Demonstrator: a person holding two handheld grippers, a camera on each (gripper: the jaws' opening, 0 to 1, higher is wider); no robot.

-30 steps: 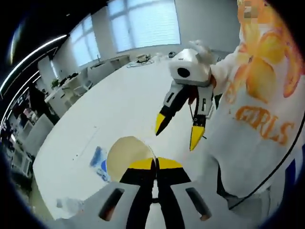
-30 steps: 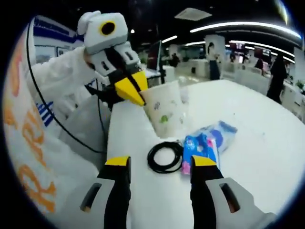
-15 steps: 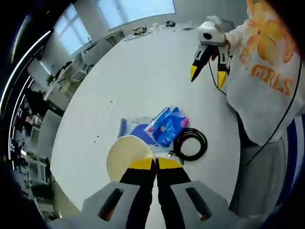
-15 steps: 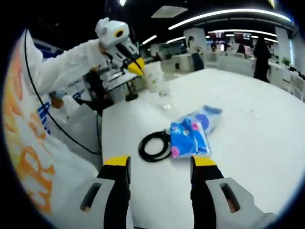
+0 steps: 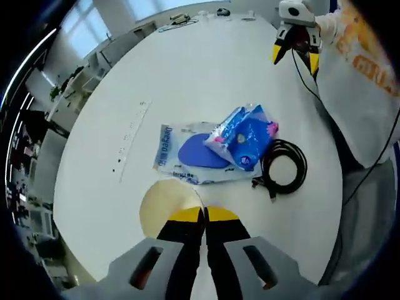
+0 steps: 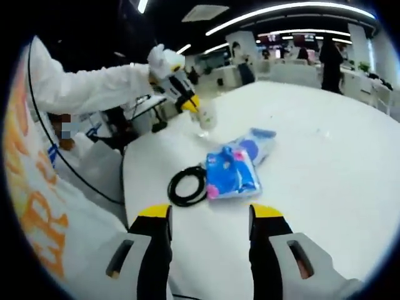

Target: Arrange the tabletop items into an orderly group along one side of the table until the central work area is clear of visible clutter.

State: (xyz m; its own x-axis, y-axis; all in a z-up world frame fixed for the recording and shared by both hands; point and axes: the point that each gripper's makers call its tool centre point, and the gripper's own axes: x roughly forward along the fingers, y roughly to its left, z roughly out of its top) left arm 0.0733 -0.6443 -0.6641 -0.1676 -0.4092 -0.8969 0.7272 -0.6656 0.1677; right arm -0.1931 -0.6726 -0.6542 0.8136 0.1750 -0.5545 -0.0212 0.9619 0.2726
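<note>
Could slip from the left gripper (image 5: pixel 204 214), clamped thinly on the paper cup (image 5: pixel 166 203) rim (right gripper (image 6: pixel 209 215) agape, empty), and roll among blue packets (image 5: pixel 244 134) and cable (image 5: pixel 284 165).

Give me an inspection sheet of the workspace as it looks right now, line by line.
Surface: round white table, mostly bare.
Job's things: pale paper cup gripped at its rim by the left tongs; blue wipes packet lying on a flat clear pouch with a blue insert; coiled black cable beside the packet.
Clutter: small items at the table's far edge, too small to identify.
Grippers: left tongs shut on the cup, held above the table; right tongs open, empty.
Cables: a thin black lead running across the person's white sleeve.
Surroundings: open office, windows, ceiling strip lights, distant people.
</note>
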